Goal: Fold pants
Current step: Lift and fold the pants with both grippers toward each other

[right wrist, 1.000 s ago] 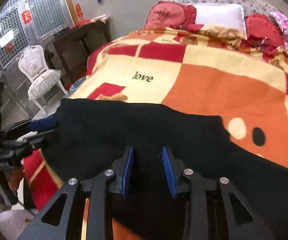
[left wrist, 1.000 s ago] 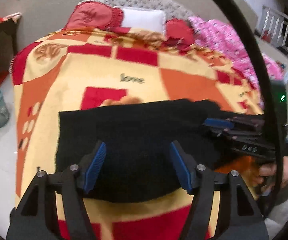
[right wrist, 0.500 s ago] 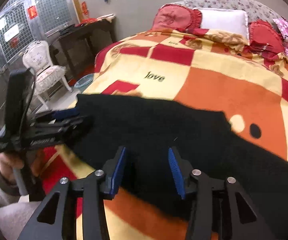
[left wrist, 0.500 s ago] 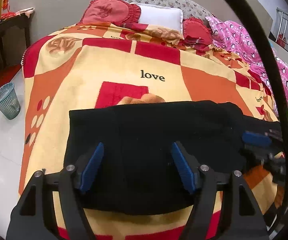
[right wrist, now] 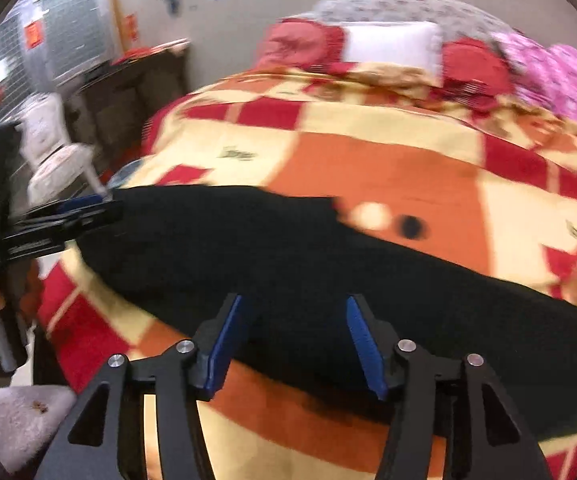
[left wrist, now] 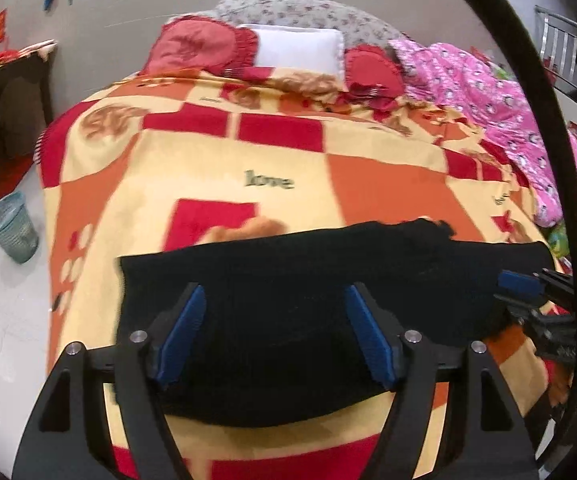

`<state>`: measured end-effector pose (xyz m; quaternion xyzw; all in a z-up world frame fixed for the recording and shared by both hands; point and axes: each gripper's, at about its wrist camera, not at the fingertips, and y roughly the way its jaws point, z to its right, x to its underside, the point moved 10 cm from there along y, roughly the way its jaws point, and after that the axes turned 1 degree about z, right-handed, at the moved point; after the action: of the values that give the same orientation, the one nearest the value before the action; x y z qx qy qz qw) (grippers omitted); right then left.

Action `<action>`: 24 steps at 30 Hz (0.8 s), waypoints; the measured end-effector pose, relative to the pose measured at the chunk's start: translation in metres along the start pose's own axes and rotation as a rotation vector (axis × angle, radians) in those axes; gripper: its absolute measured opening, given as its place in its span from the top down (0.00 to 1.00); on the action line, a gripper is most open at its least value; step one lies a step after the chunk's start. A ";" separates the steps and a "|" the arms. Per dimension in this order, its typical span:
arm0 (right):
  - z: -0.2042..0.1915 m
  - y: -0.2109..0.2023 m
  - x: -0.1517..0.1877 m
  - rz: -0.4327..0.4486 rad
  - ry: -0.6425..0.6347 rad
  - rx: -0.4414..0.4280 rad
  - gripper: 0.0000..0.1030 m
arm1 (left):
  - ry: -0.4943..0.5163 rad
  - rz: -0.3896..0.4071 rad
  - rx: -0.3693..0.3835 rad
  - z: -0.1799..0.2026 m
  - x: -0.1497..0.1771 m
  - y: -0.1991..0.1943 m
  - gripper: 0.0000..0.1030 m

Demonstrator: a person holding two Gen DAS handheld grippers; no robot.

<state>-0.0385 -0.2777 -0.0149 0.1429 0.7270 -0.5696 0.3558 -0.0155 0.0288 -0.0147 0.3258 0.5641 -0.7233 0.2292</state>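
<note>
The black pants (left wrist: pixel 288 300) lie folded flat across the near end of the bed and also show in the right wrist view (right wrist: pixel 288 256). My left gripper (left wrist: pixel 276 320) is open and empty, held above the left part of the pants. My right gripper (right wrist: pixel 294 332) is open and empty, above the near edge of the pants. The right gripper also shows at the right edge of the left wrist view (left wrist: pixel 528 292). The left gripper shows at the left of the right wrist view (right wrist: pixel 64 212), held by a hand.
The bed carries a red, orange and yellow blanket (left wrist: pixel 272 160) with pillows (left wrist: pixel 296 50) and a pink quilt (left wrist: pixel 488 92) at the far end. A green bin (left wrist: pixel 10 232) stands on the floor at left. A white chair (right wrist: pixel 48 140) and a dark table (right wrist: pixel 128 80) stand left of the bed.
The right gripper has opened wider and drawn back from the pants. The left gripper has stayed open and pulled back a little. The pants lie still.
</note>
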 end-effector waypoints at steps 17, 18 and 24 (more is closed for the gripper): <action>0.144 -0.051 0.055 0.018 0.257 0.200 0.37 | 0.144 -0.086 0.168 0.110 -0.003 0.052 0.25; 0.156 -0.058 0.061 0.022 0.284 0.222 0.37 | 0.161 -0.079 0.176 0.117 -0.006 0.052 0.25; 0.201 -0.097 0.094 0.055 0.415 0.265 0.32 | 0.259 -0.118 0.307 0.187 -0.012 0.066 0.22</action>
<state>-0.0926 -0.5132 -0.0279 0.3222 0.6993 -0.6083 0.1924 -0.0008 -0.1692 -0.0213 0.4138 0.4899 -0.7650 0.0595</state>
